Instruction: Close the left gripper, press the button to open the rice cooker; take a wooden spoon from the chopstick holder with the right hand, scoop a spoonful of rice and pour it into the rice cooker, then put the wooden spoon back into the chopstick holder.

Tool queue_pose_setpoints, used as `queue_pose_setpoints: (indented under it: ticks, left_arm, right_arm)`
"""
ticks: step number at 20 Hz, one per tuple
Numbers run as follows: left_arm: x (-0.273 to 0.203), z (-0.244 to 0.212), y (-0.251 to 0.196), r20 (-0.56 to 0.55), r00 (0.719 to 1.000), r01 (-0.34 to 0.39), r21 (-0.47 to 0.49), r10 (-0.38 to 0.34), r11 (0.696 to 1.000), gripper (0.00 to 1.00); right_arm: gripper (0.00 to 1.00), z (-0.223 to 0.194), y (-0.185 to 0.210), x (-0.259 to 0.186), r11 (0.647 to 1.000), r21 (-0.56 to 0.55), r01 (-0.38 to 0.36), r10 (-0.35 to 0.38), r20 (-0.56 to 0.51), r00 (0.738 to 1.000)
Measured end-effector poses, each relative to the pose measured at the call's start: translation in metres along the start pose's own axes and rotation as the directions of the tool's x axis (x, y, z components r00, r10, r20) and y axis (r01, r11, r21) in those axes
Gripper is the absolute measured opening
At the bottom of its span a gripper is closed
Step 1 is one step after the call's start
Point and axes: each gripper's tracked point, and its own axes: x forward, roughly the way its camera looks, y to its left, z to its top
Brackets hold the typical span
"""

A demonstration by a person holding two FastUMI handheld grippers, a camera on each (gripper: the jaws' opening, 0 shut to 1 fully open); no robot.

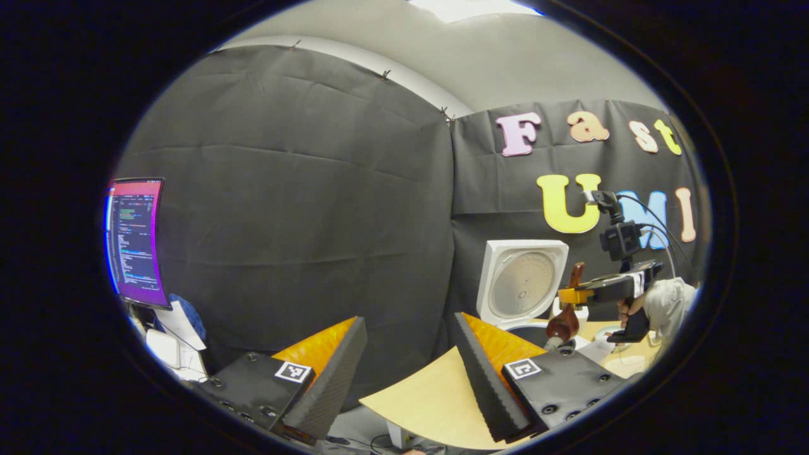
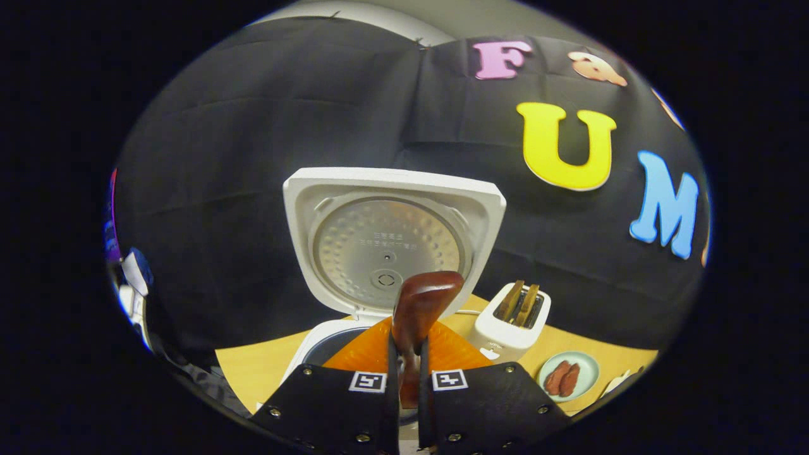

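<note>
The white rice cooker (image 2: 316,347) stands on the table with its lid (image 2: 392,234) raised upright. My right gripper (image 2: 407,373) is shut on a dark wooden spoon (image 2: 420,303), whose rounded end rises in front of the lid, above the pot's opening. In the left gripper view, the right gripper (image 1: 564,296) is held by a hand (image 1: 626,313) and carries the wooden spoon (image 1: 564,322) upright beside the open rice cooker (image 1: 521,281). My left gripper (image 1: 407,379) hangs open well to the left of the cooker, with nothing between its fingers.
A white toaster (image 2: 512,322) with two slices stands right of the cooker. Close by is a pale green plate (image 2: 588,363) with sausages. The wooden table (image 1: 436,392) ends near my left gripper. A lit monitor (image 1: 136,240) stands at far left.
</note>
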Motion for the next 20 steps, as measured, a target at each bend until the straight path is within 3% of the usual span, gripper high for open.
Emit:
queue_pose_setpoints:
  ticks: [3,8,12,20]
  left_arm:
    - [0.001,0.002,0.0,0.006,1.0,0.005,-0.006,-0.005,1.0,0.92]
    - [0.002,0.006,-0.002,0.014,1.0,0.023,0.002,-0.023,1.0,0.95]
    - [0.009,0.009,-0.003,0.021,0.999,0.042,-0.009,-0.042,0.999,0.99]
    - [0.033,0.019,-0.043,0.049,0.986,0.162,-0.035,-0.16,0.986,0.99]
  right_arm:
    - [0.12,0.007,0.011,-0.003,0.985,-0.17,0.023,-0.012,0.066,0.998]
    - [0.12,0.008,0.011,-0.007,0.982,-0.184,0.048,-0.034,0.079,0.996]
    - [0.12,0.015,0.004,-0.016,1.0,-0.011,-0.001,0.002,0.097,0.995]
    - [0.12,0.025,-0.065,-0.073,0.966,0.246,0.083,-0.113,0.112,0.987]
